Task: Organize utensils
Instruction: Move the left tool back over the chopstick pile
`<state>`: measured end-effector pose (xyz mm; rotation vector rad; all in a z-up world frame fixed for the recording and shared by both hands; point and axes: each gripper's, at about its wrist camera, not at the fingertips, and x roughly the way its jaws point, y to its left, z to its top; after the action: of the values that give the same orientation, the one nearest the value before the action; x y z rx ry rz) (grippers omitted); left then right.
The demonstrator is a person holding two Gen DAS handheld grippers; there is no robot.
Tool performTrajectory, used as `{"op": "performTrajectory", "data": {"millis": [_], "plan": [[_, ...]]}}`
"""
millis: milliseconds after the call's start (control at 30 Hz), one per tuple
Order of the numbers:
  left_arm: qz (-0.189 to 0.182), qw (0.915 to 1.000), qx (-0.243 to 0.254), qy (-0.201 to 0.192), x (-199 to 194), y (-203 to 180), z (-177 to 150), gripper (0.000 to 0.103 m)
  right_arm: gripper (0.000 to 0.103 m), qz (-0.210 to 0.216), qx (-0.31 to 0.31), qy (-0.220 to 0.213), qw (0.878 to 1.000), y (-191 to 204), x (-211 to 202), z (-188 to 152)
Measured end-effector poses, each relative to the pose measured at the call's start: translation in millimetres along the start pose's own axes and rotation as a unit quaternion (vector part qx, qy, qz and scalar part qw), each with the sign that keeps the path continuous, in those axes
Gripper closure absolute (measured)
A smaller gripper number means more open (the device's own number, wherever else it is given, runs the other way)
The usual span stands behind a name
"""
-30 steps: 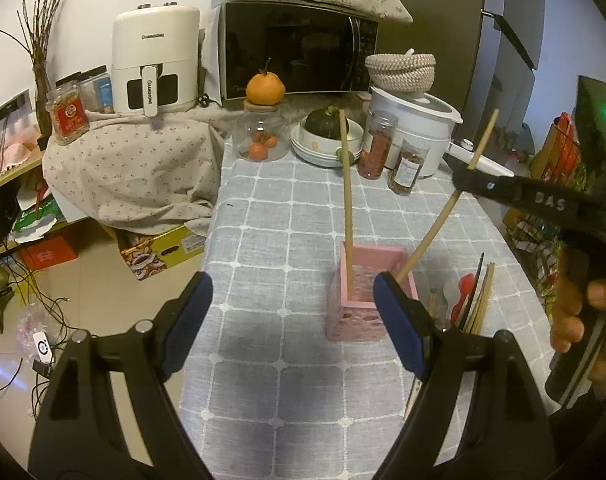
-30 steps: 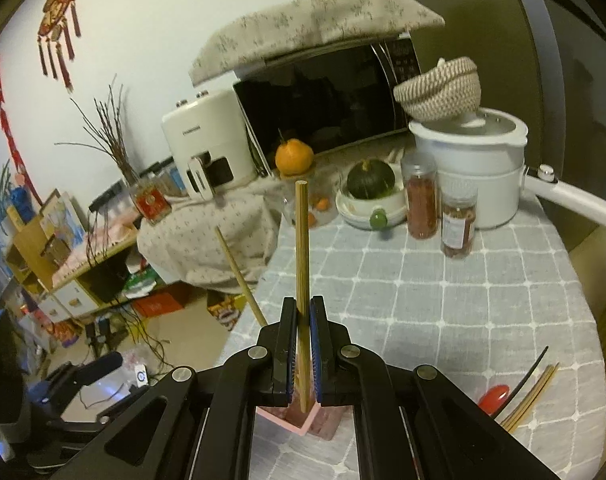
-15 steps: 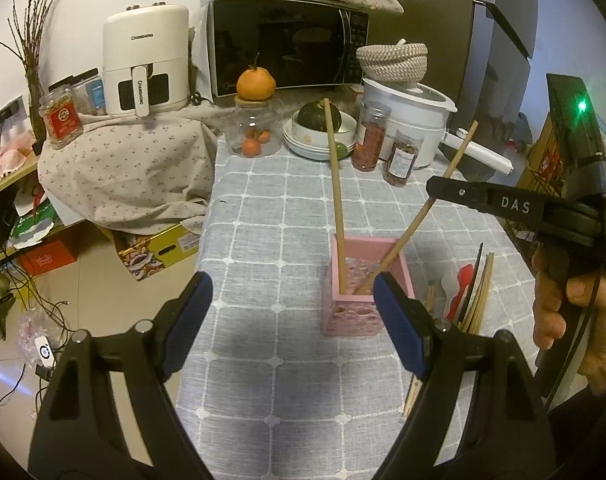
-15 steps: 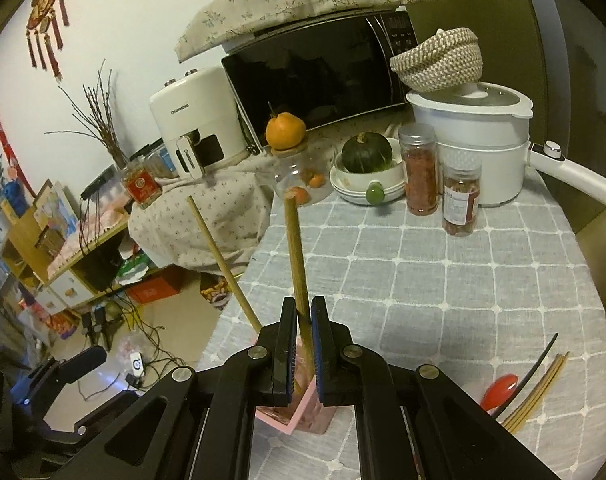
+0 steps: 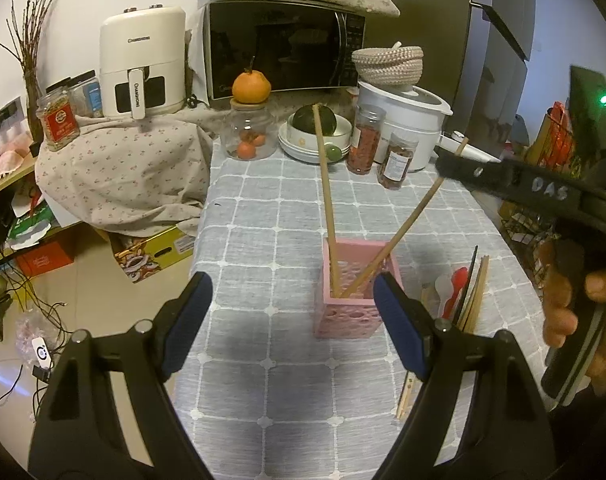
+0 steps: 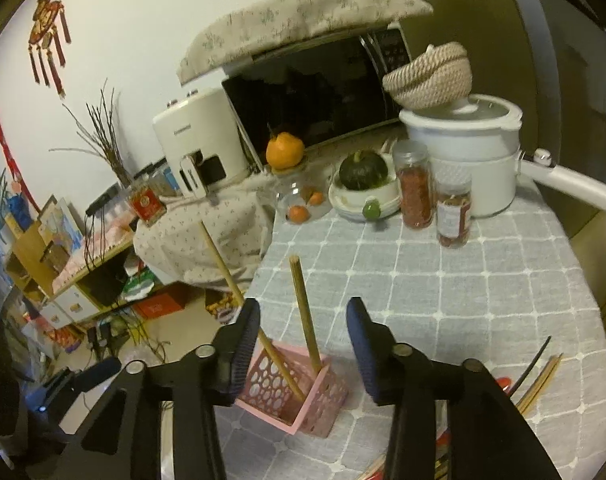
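A pink perforated holder [image 5: 353, 308] [image 6: 303, 390] stands on the grey checked tablecloth. Two wooden chopsticks stand in it: one near upright [image 5: 326, 200] [image 6: 219, 256], one leaning right [image 5: 403, 232] [image 6: 305, 320]. My right gripper [image 6: 303, 348] is open above the holder, its pads on either side of the leaning chopstick without touching it. My left gripper [image 5: 291, 324] is open and empty, low in front of the holder. Loose utensils [image 5: 465, 292] [image 6: 537, 376] lie right of the holder: chopsticks, a red spoon, a white spoon.
At the table's far end stand two spice jars [image 5: 383, 148], a rice cooker [image 5: 407, 120], a bowl with a green squash [image 5: 315, 128], a glass jar with an orange on top [image 5: 250, 128], a microwave [image 5: 283, 48]. The table's left edge drops to the floor.
My right gripper has opened and let go of the chopstick, which now stands in the pink holder. The left gripper has barely moved.
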<state>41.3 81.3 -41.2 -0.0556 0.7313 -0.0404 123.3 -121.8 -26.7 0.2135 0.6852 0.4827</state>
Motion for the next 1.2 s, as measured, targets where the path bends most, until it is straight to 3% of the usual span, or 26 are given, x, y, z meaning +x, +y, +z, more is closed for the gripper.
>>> {"op": "performTrajectory", "data": {"millis": [300,533,967,1200], "plan": [[-0.011,0.9999,0.008,-0.001,-2,-11,1,0.019,0.031,-0.007,-0.002,-0.052,0.999,-14,-50,9],[-0.030,0.9993,0.020,0.002,0,-32,3,0.014,0.022,-0.056,-0.020,-0.055,0.997,-36,-76,2],[-0.073,0.9928,0.092,0.025,13,-99,0,0.013,0.020,-0.159,0.022,0.033,0.987,-116,-90,-27],[-0.117,0.9814,0.116,0.099,37,-137,-6,0.013,0.019,-0.194,0.054,0.097,0.975,-156,-91,-42]]}}
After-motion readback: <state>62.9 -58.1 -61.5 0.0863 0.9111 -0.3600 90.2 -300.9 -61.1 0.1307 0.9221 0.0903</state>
